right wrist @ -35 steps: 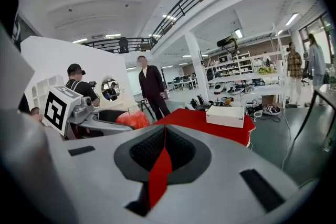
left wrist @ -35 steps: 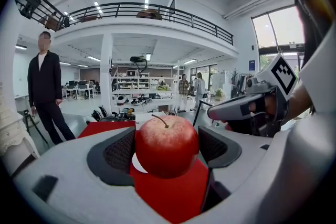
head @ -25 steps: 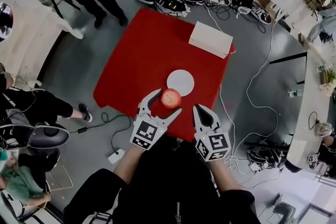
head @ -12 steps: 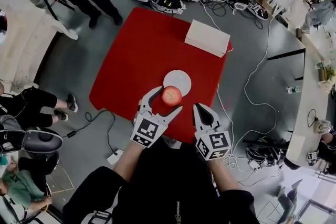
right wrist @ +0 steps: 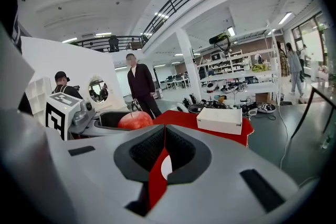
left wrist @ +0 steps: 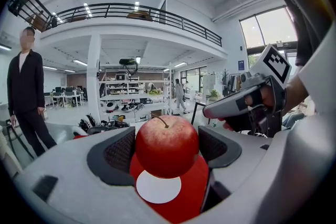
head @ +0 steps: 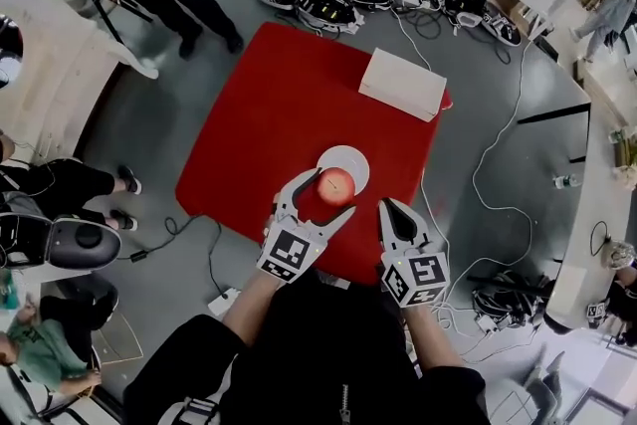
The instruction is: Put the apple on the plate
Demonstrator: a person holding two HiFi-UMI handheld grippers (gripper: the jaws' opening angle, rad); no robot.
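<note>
Left gripper (head: 330, 192): jaws spread to the width of the round red apple (left wrist: 167, 146) and clamped on its two sides, stem up. Right gripper (right wrist: 164, 136): jaws closed to a thin slit, nothing between them, low beside the left.

Flat round white plate (head: 350, 157) on red square table (head: 289, 114); apple held over the plate's near rim. Apple skin red, speckled yellowish. White rectangular box (head: 402, 85) at the table's far edge.

Apple (left wrist: 167, 147) v. glossy, smooth — plate (left wrist: 158, 188) matt.
</note>
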